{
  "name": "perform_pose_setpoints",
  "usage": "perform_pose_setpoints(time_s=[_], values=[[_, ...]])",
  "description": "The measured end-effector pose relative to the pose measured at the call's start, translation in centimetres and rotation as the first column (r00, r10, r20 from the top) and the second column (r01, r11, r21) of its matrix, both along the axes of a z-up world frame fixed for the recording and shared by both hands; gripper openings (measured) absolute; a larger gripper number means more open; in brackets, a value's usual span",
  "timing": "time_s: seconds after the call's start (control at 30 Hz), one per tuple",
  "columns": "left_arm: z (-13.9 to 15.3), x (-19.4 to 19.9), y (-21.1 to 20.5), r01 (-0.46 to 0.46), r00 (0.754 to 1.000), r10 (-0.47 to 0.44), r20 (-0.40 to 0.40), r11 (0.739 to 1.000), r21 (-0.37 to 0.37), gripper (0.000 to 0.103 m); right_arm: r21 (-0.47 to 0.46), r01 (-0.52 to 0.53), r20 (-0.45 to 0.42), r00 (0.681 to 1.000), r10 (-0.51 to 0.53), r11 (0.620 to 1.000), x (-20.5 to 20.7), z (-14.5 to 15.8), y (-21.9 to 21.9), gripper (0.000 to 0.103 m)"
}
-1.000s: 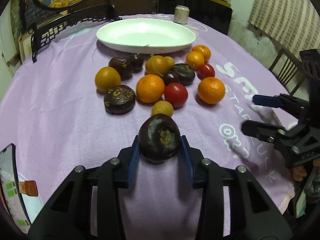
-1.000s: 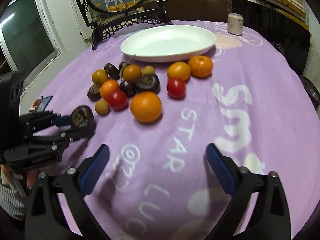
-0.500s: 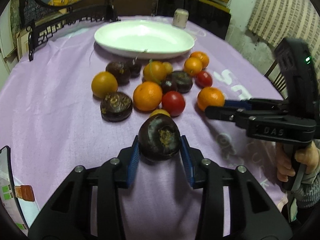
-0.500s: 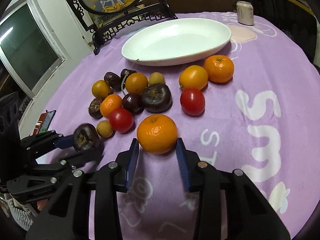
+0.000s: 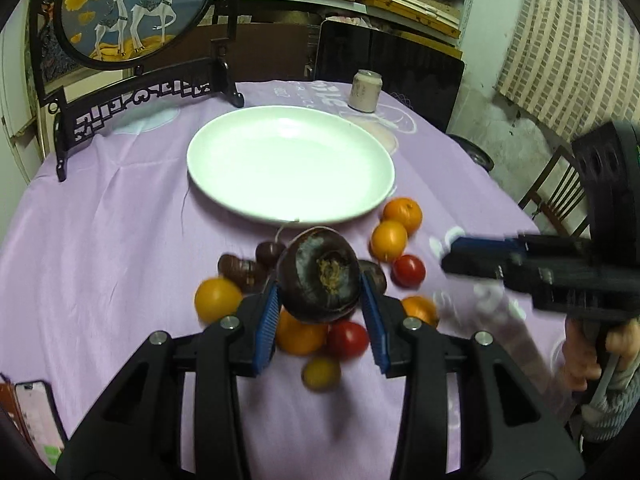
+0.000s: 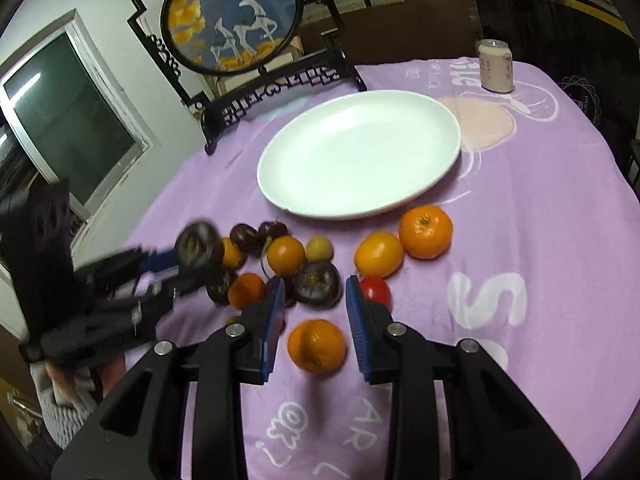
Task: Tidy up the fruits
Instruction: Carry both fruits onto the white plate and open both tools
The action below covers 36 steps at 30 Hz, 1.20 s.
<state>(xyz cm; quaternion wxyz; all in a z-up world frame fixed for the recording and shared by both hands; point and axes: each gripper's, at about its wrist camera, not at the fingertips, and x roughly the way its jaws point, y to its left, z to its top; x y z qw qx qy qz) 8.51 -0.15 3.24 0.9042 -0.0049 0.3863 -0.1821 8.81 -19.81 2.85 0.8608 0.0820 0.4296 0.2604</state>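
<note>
Left gripper: jaws clamped on a dark purple fruit, held raised above the loose pile (motion blur around it).
Right gripper: jaws part open, straddling an orange on the cloth; whether the pads touch it cannot be told, though a gap shows on both sides.
Loose fruit: a yellow fruit, a red tomato and further oranges and dark fruits lie clustered on the purple cloth of the counter, between the grippers and the plate.
White plate: beyond the cluster, bare; no fruit on it.
Far edge: a can and a deer-picture stand behind the plate.
Step in hand: judged to be the carry of the first fruit toward the plate, with the right side lining up a second pick.
Next move calls for: bringing the dark fruit over the plate's interior, lowering before release (round fruit may roll); the right jaws need closing squarely on the orange.
</note>
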Motion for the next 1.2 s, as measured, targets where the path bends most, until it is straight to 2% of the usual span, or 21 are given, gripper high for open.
perform_pose_setpoints(time_s=[0.07, 0.1, 0.13, 0.17, 0.3, 0.37, 0.4, 0.5, 0.57, 0.7, 0.87, 1.0, 1.1, 1.13, 1.2], values=[[0.0, -0.1, 0.2, 0.006, 1.000, -0.006, 0.007, 1.000, -0.002, 0.040, -0.054, -0.035, 0.012, 0.999, 0.036, 0.998, -1.6, -0.7, 0.2, 0.038], [0.0, 0.1, 0.3, 0.008, 1.000, -0.008, 0.001, 1.000, -0.012, 0.040, -0.075, -0.046, 0.007, 0.999, 0.046, 0.996, -2.2, -1.3, 0.6, 0.043], [-0.1, 0.4, 0.3, 0.010, 1.000, -0.010, -0.009, 1.000, -0.023, 0.040, -0.092, -0.051, -0.005, 0.999, 0.051, 0.994, -2.6, -2.1, 0.9, 0.055], [-0.2, 0.6, 0.3, 0.013, 1.000, -0.013, -0.013, 1.000, -0.025, 0.040, -0.101, -0.051, -0.013, 0.999, 0.050, 0.994, -2.6, -2.6, 1.2, 0.058], [-0.1, 1.5, -0.2, 0.009, 1.000, -0.009, -0.014, 1.000, -0.007, 0.040, -0.086, -0.060, -0.031, 0.998, 0.057, 0.995, -1.3, -4.6, 2.8, 0.056], [0.0, 1.9, -0.3, 0.011, 1.000, -0.011, -0.015, 1.000, 0.000, 0.040, -0.075, -0.066, -0.047, 0.997, 0.063, 0.995, -0.5, -5.3, 3.1, 0.040], [0.0, 2.1, -0.4, 0.013, 1.000, -0.013, -0.013, 1.000, 0.004, 0.040, -0.040, -0.079, -0.058, 0.995, 0.077, 0.996, -0.1, -5.4, 3.1, 0.040], [0.1, 2.9, -0.4, 0.016, 1.000, -0.016, -0.014, 1.000, 0.000, 0.040, -0.082, -0.088, -0.021, 0.996, 0.087, 0.993, -0.3, -4.9, 3.6, 0.039], [0.1, 3.2, -0.5, 0.018, 1.000, -0.018, -0.014, 1.000, 0.001, 0.040, -0.064, -0.089, -0.019, 0.996, 0.088, 0.994, -0.4, -4.6, 3.2, 0.039], [0.2, 4.5, -1.2, 0.028, 0.999, -0.027, -0.016, 0.999, 0.029, 0.040, -0.048, -0.042, 0.026, 0.999, 0.044, 0.998, 0.7, -2.2, 1.6, 0.039], [-0.1, 8.1, -2.0, 0.018, 0.999, -0.017, -0.033, 0.999, 0.044, 0.040, -0.069, 0.041, 0.065, 0.997, -0.037, 0.997, 6.6, 0.1, 1.3, 0.039], [-1.6, 12.0, -1.7, -0.013, 0.996, 0.017, -0.089, 0.999, 0.052, 0.040, -0.101, 0.067, 0.027, 0.998, -0.065, 0.993, 12.2, -1.5, 2.8, 0.039], [-3.1, 13.9, -1.3, -0.028, 0.990, 0.033, -0.135, 0.999, 0.043, 0.040, -0.109, 0.075, 0.001, 0.997, -0.075, 0.991, 14.2, -2.9, 3.4, 0.040], [-3.3, 14.3, -1.2, -0.035, 0.990, 0.040, -0.138, 0.999, 0.034, 0.042, -0.107, 0.076, -0.010, 0.997, -0.078, 0.991, 14.4, -3.2, 3.4, 0.040], [-3.3, 14.3, -0.8, -0.050, 0.990, 0.052, -0.129, 0.999, 0.020, 0.063, -0.100, 0.077, -0.008, 0.997, -0.078, 0.992, 14.3, -3.4, 3.3, 0.041]])
